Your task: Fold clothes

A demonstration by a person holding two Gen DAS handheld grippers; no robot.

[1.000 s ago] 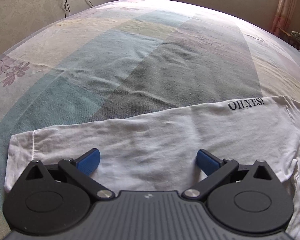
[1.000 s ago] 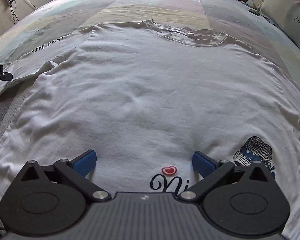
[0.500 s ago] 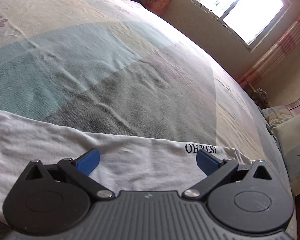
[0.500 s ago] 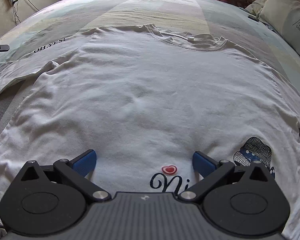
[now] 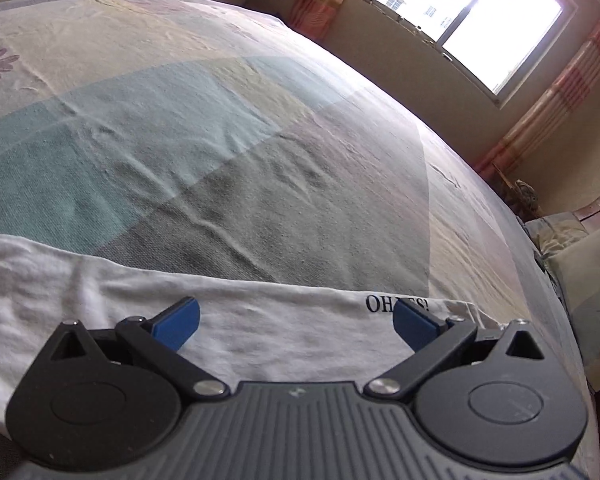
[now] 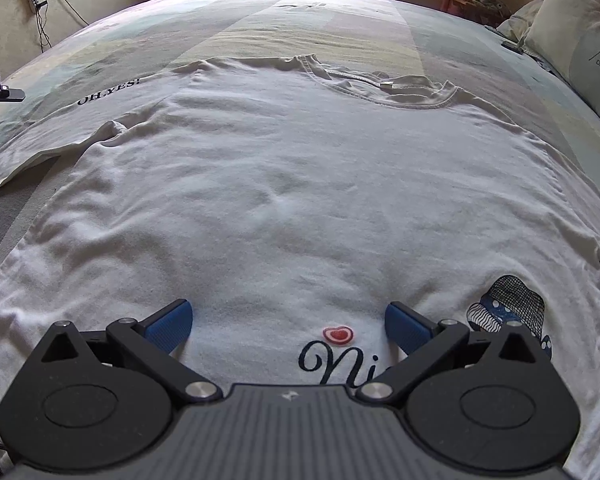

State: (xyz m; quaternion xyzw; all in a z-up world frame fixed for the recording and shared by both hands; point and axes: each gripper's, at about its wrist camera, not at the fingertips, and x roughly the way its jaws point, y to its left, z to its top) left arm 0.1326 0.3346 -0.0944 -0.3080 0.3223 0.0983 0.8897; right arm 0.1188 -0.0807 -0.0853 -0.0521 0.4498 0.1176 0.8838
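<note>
One white T-shirt (image 6: 284, 184) lies flat on the bed (image 5: 228, 128), collar toward the far edge. Two grippers, left gripper (image 5: 296, 318) and right gripper (image 6: 288, 320), both with jaws spread, holding nothing. One pillow (image 6: 580, 40) at the far-right corner.

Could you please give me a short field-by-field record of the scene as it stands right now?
garment: white T-shirt, spread flat, unfolded
surface: bed sheet with pastel patches
sleeve: lettered sleeve lies stretched out to the side
prints: heart and script near the hem, hat figure beside it
left hand-held gripper: open, over the sleeve, holding nothing
right hand-held gripper: open, over the hem, holding nothing
pillow: at the far right of the bed
fold progress: none visible
</note>
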